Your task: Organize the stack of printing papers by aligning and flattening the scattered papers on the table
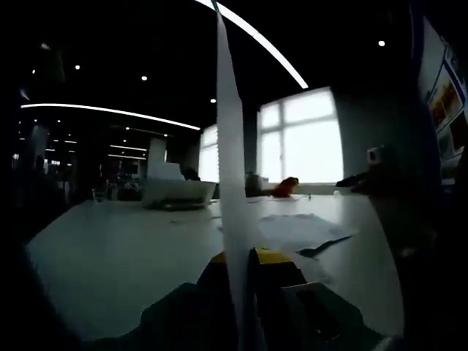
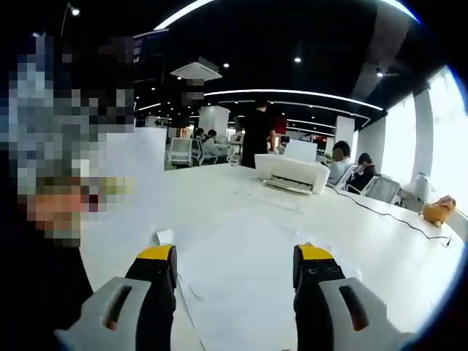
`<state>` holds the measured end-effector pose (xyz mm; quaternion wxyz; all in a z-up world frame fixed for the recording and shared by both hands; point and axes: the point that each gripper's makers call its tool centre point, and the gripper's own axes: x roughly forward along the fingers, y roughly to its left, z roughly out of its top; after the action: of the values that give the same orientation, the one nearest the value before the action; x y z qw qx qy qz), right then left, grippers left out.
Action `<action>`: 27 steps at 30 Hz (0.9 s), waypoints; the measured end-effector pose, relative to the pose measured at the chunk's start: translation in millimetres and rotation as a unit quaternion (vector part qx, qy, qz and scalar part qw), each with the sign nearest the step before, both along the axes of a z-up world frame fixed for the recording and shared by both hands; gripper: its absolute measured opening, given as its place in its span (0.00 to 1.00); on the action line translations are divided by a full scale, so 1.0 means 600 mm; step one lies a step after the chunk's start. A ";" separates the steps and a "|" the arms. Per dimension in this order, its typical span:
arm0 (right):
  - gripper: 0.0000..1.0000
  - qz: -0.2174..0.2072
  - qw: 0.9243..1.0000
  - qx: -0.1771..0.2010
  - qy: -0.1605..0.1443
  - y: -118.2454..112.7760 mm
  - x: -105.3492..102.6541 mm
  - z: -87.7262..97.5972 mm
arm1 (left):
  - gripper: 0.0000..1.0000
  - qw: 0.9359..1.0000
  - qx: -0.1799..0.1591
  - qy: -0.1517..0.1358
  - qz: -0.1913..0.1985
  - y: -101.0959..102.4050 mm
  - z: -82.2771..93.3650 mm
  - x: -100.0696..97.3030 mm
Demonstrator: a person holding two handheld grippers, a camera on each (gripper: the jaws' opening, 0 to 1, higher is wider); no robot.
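Note:
My left gripper is shut on white paper, which stands edge-on between the yellow-tipped jaws and rises to the top of the left gripper view. More loose sheets lie flat on the white table beyond it. In the right gripper view my right gripper is open above the table, its jaws wide apart. Flat sheets lie on the tabletop below and between them, with nothing held. A small white scrap lies by the left jaw.
A white printer stands at the far side of the table. An orange toy sits near the windows, and a black cable runs towards it. People stand and sit beyond the table. A dim dark shape stands at the right.

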<state>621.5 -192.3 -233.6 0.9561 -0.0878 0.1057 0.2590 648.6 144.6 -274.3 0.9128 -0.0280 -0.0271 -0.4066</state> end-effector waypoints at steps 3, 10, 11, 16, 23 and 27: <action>0.60 0.000 1.000 0.000 0.001 0.002 0.003 0.002 | 0.06 1.000 0.000 0.000 0.000 0.000 0.000 0.000; 0.60 0.001 1.000 -0.006 0.004 0.000 0.019 0.008 | 0.06 1.000 0.004 0.000 -0.001 0.000 -0.002 0.001; 0.60 0.000 1.000 -0.007 0.005 0.000 0.020 0.008 | 0.06 1.000 0.004 0.000 -0.001 0.000 -0.002 0.001; 0.60 -0.005 1.000 -0.006 0.008 -0.002 0.028 0.006 | 0.06 1.000 0.003 0.001 0.001 0.001 -0.002 0.003; 0.60 0.001 1.000 -0.004 0.018 0.005 0.042 -0.003 | 0.06 1.000 0.002 0.000 0.000 0.001 -0.001 0.002; 0.59 0.003 1.000 -0.008 0.023 0.006 0.055 -0.003 | 0.06 1.000 0.000 0.000 -0.001 0.002 -0.001 0.001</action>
<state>654.6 -188.5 -235.6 0.9519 -0.0894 0.1292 0.2632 649.4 145.7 -274.9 0.9123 -0.0278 -0.0266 -0.4076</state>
